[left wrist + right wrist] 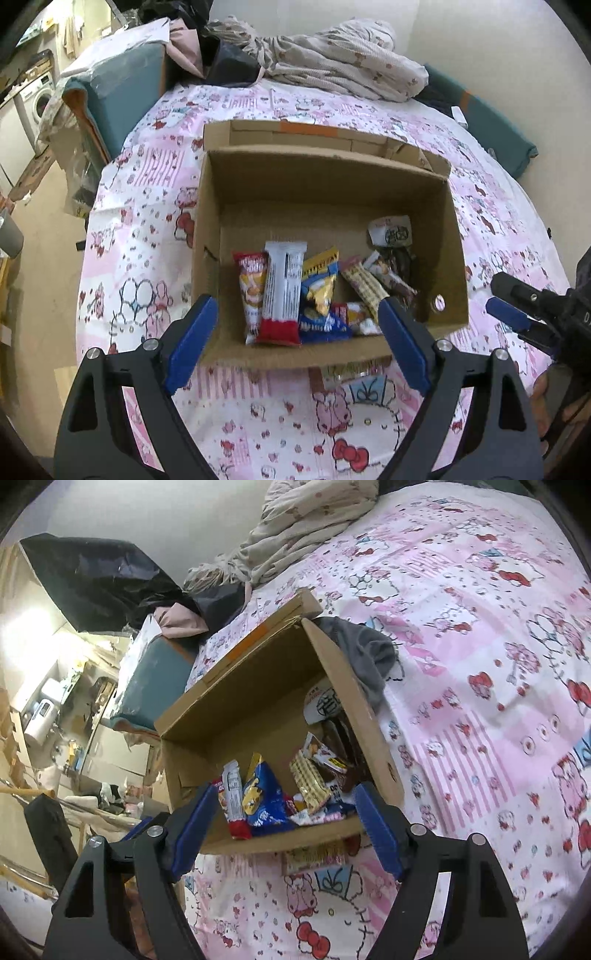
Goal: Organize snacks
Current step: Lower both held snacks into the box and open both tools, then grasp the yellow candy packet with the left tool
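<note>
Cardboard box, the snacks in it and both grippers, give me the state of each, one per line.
Brown cardboard box: open, upright on the pink cartoon-print sheet.
White and red wrapped bar: lying in the box, atop other packets.
Blue and yellow snack bag: lying in the box.
Beige wafer packet: lying in the box.
Left gripper: open, empty, above the box's near edge.
Right gripper: open, empty.

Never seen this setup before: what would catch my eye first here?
The open cardboard box on the pink cartoon-print sheet, with colourful snack packets piled at its near end. Both blue-padded tongs, left and right, hang open and empty before it.
</note>
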